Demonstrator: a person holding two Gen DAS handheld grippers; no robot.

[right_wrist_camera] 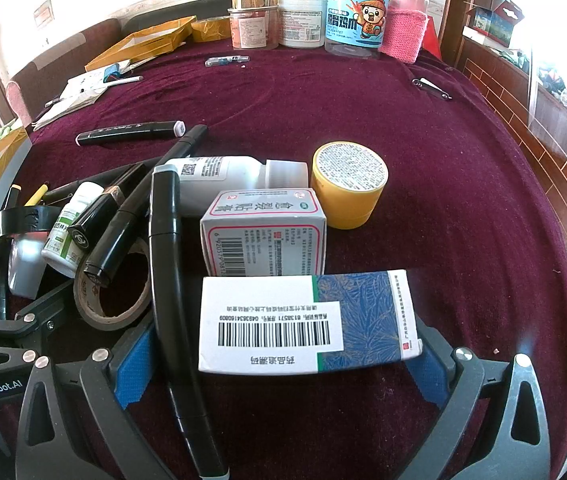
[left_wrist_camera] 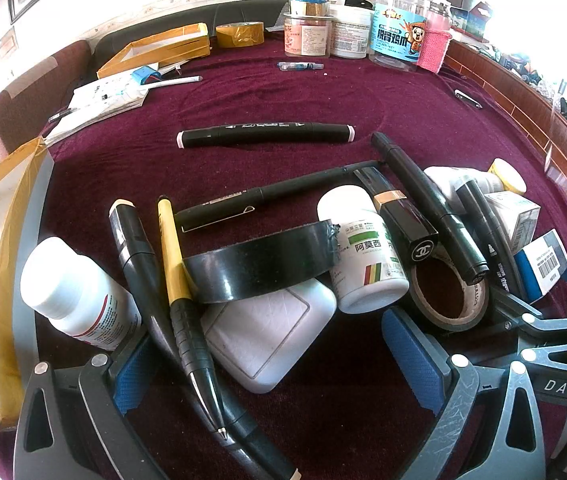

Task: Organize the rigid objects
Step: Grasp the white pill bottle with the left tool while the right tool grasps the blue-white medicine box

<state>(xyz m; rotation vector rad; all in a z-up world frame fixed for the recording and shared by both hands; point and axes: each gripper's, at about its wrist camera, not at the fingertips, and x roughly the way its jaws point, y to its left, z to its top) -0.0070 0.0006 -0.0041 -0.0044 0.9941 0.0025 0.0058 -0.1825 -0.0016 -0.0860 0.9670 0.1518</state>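
Right tool (right_wrist_camera: 279, 364) gapes around blue-white box (right_wrist_camera: 307, 322).

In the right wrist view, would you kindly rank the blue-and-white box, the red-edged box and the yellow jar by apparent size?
1. Blue-and-white box, clearly largest, though nearest the camera.
2. Red-edged box.
3. Yellow jar, farthest; its gap to the red-edged box is small, so true order is unsure.

Cloth (right_wrist_camera: 423, 220) right of yellow jar (right_wrist_camera: 348, 184) seems clear.
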